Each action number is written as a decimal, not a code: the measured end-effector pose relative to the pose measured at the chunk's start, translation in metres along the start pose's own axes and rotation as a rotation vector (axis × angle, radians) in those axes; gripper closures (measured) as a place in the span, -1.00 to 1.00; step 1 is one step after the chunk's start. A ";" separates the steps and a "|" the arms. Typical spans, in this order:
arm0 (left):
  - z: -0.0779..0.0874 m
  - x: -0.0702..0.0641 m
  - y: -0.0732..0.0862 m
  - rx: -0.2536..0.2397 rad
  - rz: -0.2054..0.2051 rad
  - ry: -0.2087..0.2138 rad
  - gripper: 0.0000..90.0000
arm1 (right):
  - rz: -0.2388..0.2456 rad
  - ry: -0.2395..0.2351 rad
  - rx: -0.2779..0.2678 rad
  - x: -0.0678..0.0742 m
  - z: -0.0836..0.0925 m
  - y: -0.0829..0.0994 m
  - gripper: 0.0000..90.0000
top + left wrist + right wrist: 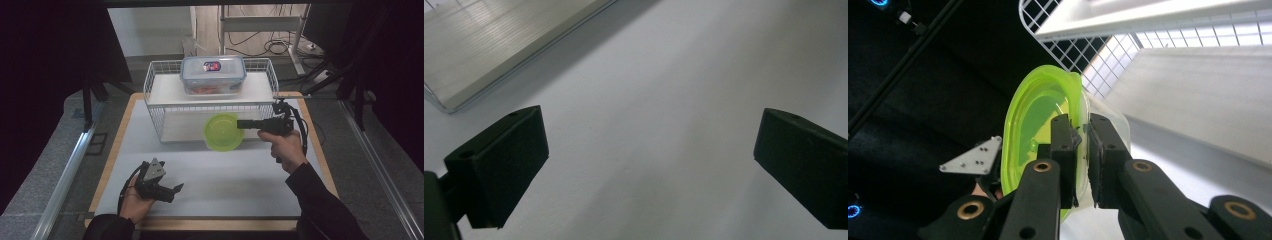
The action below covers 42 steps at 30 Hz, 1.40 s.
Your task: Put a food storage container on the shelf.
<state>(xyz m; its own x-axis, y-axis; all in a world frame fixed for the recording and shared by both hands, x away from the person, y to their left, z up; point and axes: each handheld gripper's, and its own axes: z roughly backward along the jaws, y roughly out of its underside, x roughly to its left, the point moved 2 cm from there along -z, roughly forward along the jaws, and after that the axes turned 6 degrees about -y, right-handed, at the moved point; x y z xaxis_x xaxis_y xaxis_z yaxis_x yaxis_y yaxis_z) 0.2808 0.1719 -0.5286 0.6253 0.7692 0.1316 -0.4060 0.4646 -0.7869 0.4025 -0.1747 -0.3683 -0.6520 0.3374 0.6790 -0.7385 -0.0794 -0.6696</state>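
Observation:
A round container with a lime-green lid (223, 131) hangs in front of the white wire rack (155, 102), held by its right rim. My right gripper (243, 124) is shut on that rim and points left. In the right gripper view the jaws pinch the edge of the green-lidded container (1033, 120), one pad on the lid side and one on the clear wall. My left gripper (176, 189) lies low near the front left of the white mat, its jaws open. The left gripper view has the two black pads (504, 160) wide apart over bare mat.
A clear food box with a blue-trimmed lid (213, 75) stands on the rack's upper shelf (165, 90). The rack's lower shelf (1198, 100) lies behind the held container. The white mat (225, 180) rests on a wooden board; dark curtains flank the table.

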 end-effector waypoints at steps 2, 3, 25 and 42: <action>0.000 0.000 0.000 0.000 0.000 0.000 -0.98 | 0.002 -0.007 -0.005 0.003 0.002 -0.005 0.85; 0.000 0.000 0.000 0.000 0.000 0.001 -0.98 | 0.002 -0.008 -0.010 0.005 0.003 -0.007 0.86; 0.000 0.000 0.000 0.002 0.000 0.006 -0.98 | 0.009 -0.027 -0.053 0.021 0.008 -0.038 0.86; -0.001 0.000 0.000 0.003 0.003 0.012 -0.98 | 0.005 -0.055 -0.146 0.040 0.013 -0.084 0.87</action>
<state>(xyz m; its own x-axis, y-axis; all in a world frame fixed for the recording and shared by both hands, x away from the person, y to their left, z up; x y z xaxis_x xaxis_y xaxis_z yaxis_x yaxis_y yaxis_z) 0.2810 0.1714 -0.5289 0.6317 0.7656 0.1218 -0.4100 0.4633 -0.7857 0.4364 -0.1672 -0.2810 -0.6672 0.2855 0.6879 -0.7047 0.0572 -0.7072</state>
